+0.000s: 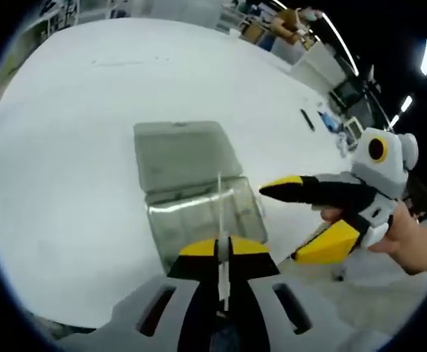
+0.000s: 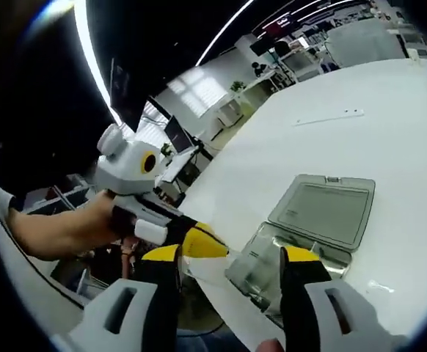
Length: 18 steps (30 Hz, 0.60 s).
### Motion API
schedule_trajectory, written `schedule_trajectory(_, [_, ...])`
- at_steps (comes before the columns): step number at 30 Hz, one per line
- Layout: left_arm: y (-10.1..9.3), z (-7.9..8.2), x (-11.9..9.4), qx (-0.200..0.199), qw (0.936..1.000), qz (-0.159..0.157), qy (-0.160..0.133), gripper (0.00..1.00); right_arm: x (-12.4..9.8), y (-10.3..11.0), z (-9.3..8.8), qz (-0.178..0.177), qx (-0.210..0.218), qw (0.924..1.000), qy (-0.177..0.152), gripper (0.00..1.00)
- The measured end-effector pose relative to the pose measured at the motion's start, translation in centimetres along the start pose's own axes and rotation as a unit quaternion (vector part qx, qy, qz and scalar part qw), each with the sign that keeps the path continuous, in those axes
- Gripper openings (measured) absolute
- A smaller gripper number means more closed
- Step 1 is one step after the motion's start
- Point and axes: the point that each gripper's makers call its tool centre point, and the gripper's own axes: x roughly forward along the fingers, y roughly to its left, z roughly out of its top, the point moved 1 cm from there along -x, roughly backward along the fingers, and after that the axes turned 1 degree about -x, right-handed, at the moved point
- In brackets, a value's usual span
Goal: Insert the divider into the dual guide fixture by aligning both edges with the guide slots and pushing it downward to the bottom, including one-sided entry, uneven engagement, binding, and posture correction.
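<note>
Divider [image 1: 220, 220], thin clear sheet: clamped edge-on in left tool [image 1: 223, 253], long axis pointing toward open-lidded fixture [image 1: 202, 213] just ahead on surface [image 1: 67, 183]; right tool [image 2: 228, 268], jaws apart, holds nothing.

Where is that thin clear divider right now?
In the left gripper view, the divider stands edge-on, pinched in the left gripper, just before the open clear box on the white table.

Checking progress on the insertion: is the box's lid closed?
No. In the left gripper view the clear box stands with its lid swung open flat behind it on the white table.
</note>
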Motion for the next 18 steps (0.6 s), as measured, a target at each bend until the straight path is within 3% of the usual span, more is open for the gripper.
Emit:
schedule_trajectory(10, [0.6, 0.1, 0.7, -0.029, 0.9991, 0.012, 0.029, 0.00, -0.5, 0.1, -0.4, -0.002, -0.092, 0.9958, 0.002, 0.55])
schedule_trajectory(16, [0.9, 0.1, 1.2, -0.039, 0.9979, 0.022, 0.046, 0.00, -0.7, 0.2, -0.8, -0.007, -0.159, 0.9873, 0.008, 0.58])
schedule_trajectory(18, [1.0, 0.0, 1.4, -0.045, 0.9973, 0.024, 0.053, 0.00, -0.8, -0.3, -1.1, -0.018, -0.191, 0.9813, 0.018, 0.60])
